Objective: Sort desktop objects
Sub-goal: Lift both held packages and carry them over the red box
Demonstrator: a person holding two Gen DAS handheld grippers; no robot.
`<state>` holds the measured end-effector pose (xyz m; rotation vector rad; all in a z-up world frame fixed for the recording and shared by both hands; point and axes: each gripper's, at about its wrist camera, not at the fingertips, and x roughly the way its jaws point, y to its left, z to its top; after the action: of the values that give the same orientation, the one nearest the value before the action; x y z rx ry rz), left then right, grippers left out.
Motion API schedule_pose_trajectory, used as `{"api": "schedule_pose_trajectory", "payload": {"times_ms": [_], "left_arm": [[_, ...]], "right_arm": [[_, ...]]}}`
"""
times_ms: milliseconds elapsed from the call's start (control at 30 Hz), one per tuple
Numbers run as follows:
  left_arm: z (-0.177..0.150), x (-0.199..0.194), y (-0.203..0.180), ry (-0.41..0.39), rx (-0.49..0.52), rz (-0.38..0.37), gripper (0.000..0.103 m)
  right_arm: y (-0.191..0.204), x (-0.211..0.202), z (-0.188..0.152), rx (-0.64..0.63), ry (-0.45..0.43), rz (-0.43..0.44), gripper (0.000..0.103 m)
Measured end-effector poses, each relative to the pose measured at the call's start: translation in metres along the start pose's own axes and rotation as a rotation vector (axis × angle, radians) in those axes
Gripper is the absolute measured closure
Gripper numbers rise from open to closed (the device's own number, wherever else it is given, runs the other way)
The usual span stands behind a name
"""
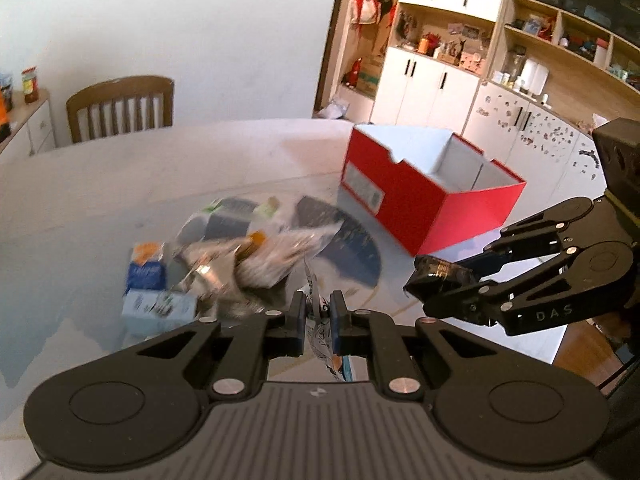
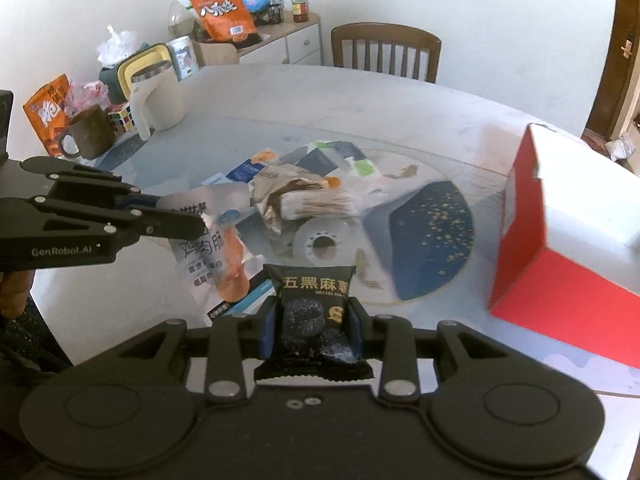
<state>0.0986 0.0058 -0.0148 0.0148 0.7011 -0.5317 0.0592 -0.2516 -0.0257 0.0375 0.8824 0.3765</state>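
My left gripper (image 1: pixel 319 309) is shut on a clear sausage packet (image 1: pixel 320 320), held above the table; it also shows in the right wrist view (image 2: pixel 216 240), hanging from the left gripper (image 2: pixel 192 222). My right gripper (image 2: pixel 314 320) is shut on a black snack packet (image 2: pixel 312 304); it shows at the right of the left wrist view (image 1: pixel 432 280). A pile of packets and small boxes (image 2: pixel 304 188) lies on the table's middle. An open red shoebox (image 1: pixel 424 184) with a white inside stands to the right (image 2: pixel 560 248).
A round white table (image 2: pixel 360 100) carries a cream jug (image 2: pixel 158 96), a brown mug (image 2: pixel 90 132), a Rubik's cube (image 2: pixel 122 118) and snack bags (image 2: pixel 46 112) at its far left. A wooden chair (image 2: pixel 386 50) stands behind. Cabinets and shelves (image 1: pixel 480 60) line the far right.
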Motion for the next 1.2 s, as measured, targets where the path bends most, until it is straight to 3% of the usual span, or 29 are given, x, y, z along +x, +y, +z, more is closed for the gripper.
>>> {"api": "schedule_pose_trajectory", "payload": {"times_ms": [533, 1200], "left_arm": [[0.044, 0.03, -0.056, -0.029, 0.068, -0.049, 0.093], [0.129, 0.074, -0.118, -0.107, 0.156, -0.121, 0.093]], "right_arm": [[-0.068, -0.039, -0.002, 0.029, -0.041, -0.076, 0.07], [-0.167, -0.065, 0.017, 0.022, -0.095, -0.196, 0.07]]}}
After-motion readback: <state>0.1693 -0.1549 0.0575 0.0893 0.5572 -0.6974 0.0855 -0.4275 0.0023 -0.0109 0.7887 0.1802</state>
